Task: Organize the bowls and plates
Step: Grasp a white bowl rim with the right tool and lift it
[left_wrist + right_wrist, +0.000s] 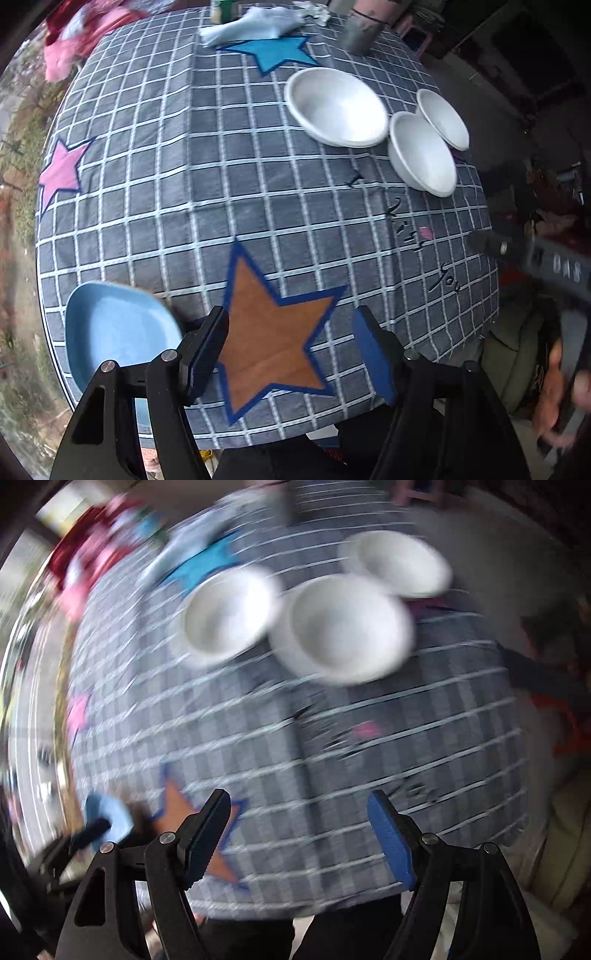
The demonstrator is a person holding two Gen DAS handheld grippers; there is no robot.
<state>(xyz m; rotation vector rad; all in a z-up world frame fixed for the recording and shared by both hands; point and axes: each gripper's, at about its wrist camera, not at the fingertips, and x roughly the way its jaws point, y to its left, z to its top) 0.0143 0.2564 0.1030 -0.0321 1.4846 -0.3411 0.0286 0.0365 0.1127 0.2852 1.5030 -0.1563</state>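
Observation:
Three white bowls [336, 107] [421, 155] [445, 118] stand close together at the far right of the checked tablecloth [184, 166]. A light blue plate [118, 332] lies at the near left edge, just left of my left gripper [291, 332]. That gripper is open over a brown star with nothing between its fingers. In the blurred right wrist view, my right gripper [299, 823] is open and empty above the cloth, with the bowls [229, 616] [343, 627] [402, 561] ahead of it. The blue plate [110, 819] shows at its lower left.
A pale blue cloth [255, 26] and a grey cup [360, 33] sit at the table's far edge, with pink and red fabric [85, 33] at the far left. A hand [557, 391] on a blurred black tool shows beyond the table's right edge.

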